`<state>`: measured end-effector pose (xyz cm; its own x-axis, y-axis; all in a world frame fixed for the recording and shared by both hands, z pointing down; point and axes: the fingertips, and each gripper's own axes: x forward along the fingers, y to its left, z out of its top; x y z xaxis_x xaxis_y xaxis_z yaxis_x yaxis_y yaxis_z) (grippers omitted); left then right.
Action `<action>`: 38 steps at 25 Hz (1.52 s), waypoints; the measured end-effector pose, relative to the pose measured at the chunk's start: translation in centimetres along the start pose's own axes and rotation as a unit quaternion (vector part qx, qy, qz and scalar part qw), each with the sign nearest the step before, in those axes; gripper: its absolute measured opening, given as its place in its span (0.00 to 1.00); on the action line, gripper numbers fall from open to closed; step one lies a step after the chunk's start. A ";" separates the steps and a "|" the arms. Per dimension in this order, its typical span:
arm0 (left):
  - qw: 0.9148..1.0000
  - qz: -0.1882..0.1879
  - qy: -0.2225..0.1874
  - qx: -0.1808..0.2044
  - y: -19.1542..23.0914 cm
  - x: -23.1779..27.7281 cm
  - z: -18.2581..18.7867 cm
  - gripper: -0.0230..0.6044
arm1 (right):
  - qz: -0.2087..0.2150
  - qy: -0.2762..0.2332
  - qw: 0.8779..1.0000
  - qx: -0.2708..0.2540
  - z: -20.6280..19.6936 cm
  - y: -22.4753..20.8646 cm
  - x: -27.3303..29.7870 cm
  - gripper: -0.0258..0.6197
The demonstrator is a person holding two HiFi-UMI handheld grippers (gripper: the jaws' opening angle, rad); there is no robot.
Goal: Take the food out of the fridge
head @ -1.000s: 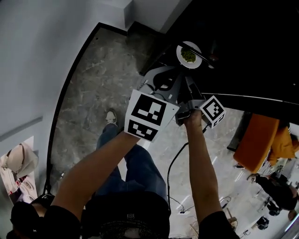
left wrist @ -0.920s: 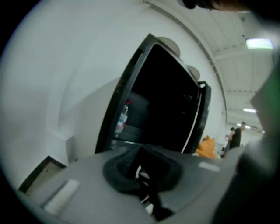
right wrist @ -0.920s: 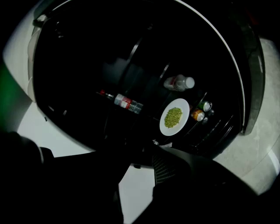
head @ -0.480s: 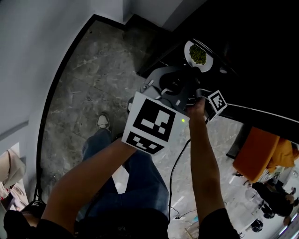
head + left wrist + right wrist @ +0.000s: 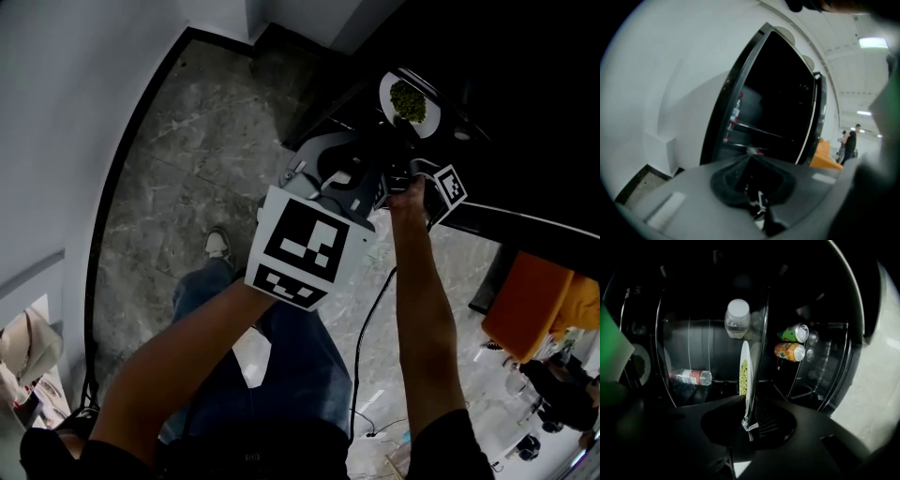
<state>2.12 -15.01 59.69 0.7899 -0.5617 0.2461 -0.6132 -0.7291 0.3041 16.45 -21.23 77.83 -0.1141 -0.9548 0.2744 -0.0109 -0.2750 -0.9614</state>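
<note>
Reaching further than a second ago into the open fridge (image 5: 783,89), where the plate of green food (image 5: 746,371) still sits, the right gripper (image 5: 748,404) — jaws just closing — pinches the plate's rim; left gripper (image 5: 751,152) pressed together, empty. Nothing out yet.

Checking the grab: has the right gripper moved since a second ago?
Yes. Right gripper went up the head view toward the fridge, to the plate; its jaws have just been closing on the rim.
</note>
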 end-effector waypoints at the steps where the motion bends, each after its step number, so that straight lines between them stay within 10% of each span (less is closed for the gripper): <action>1: 1.000 -0.002 0.002 0.001 -0.1 0.0 -0.1 0.04 | -0.002 0.000 1.000 0.005 -0.1 -0.1 -0.1 0.12; 21: 0.999 0.008 0.040 -0.003 -2.4 -3.5 1.7 0.04 | 0.011 0.018 1.000 0.015 -3.3 3.5 -7.3 0.06; 38: 0.998 -0.009 0.062 0.011 -10.1 -9.2 10.5 0.04 | 0.027 0.008 0.999 0.021 -9.8 18.4 -22.7 0.06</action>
<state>1.10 -6.56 44.71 0.7930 -0.4967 0.3528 -0.5974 -0.7475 0.2904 9.15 -3.51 53.66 -0.1300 -0.9667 0.2206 0.0373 -0.2271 -0.9732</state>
